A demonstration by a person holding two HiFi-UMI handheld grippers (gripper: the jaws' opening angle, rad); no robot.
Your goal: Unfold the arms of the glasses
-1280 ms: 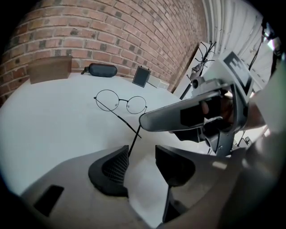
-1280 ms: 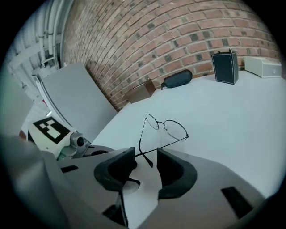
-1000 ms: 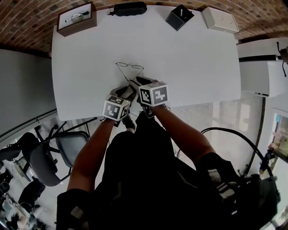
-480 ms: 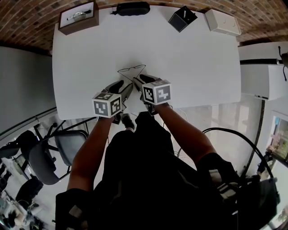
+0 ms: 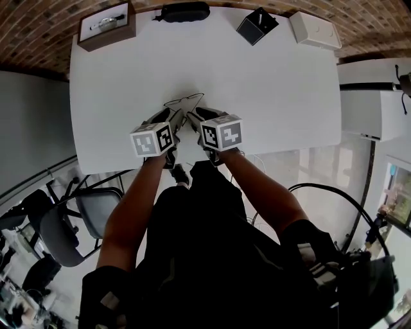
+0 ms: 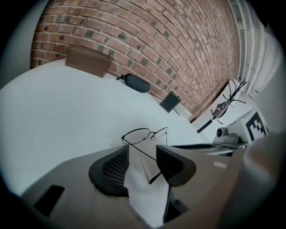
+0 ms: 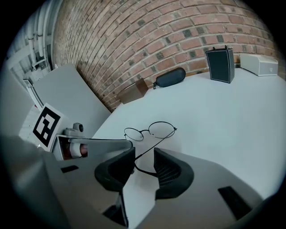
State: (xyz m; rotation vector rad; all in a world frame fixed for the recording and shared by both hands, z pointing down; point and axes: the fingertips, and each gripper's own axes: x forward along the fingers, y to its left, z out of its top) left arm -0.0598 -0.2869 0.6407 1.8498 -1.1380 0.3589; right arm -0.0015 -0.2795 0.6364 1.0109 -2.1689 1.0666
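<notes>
Thin wire glasses (image 5: 184,101) with round lenses stand on the white table (image 5: 270,83), just ahead of both grippers. The left gripper (image 5: 172,117) is open. In the left gripper view one arm of the glasses (image 6: 145,134) runs from the left hinge slantwise across the gap of that gripper (image 6: 142,154) and meets the right finger (image 6: 172,163). The right gripper (image 5: 192,117) is open too. In the right gripper view the other arm of the glasses (image 7: 150,131) passes between the jaws of that gripper (image 7: 144,156), its curved tip lying in the gap.
Along the table's far edge stand a wooden box (image 5: 106,26), a black glasses case (image 5: 185,11), a black box (image 5: 256,24) and a white box (image 5: 313,29). An office chair (image 5: 77,218) stands below the table's near left. A white cabinet (image 5: 379,109) is to the right.
The left gripper swung out to the left, then came forward beside the right one. The glasses' front has turned and shifted slightly toward the grippers.
</notes>
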